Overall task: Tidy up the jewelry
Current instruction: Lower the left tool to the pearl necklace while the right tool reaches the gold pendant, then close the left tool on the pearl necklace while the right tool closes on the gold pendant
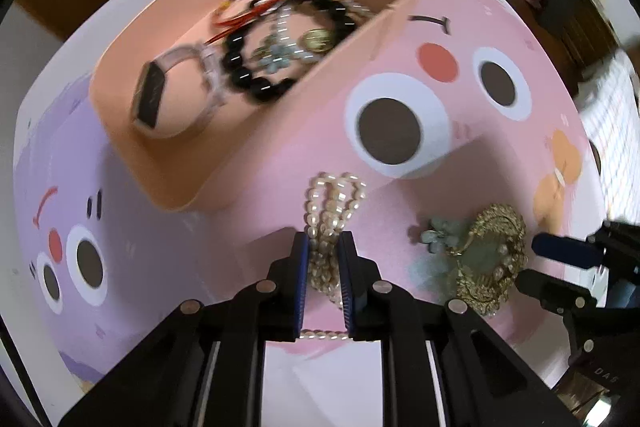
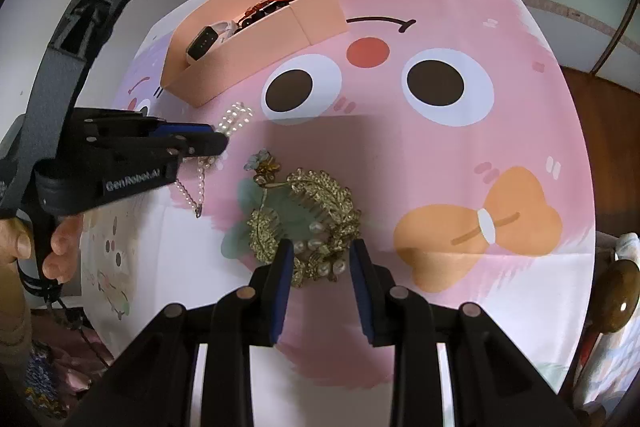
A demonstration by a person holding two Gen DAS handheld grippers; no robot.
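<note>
Pearl bracelet [image 1: 326, 227] sits clamped in the left gripper [image 1: 325, 247], likely for the box [image 1: 256, 147]; right gripper [image 2: 322, 259] half-open around the gold hair comb [image 2: 316, 211].

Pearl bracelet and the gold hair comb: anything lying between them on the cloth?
Right wrist view: the pearl bracelet sits up-left of the gold hair comb. Between them lies a small blue flower piece; otherwise bare pink cloth.
</note>
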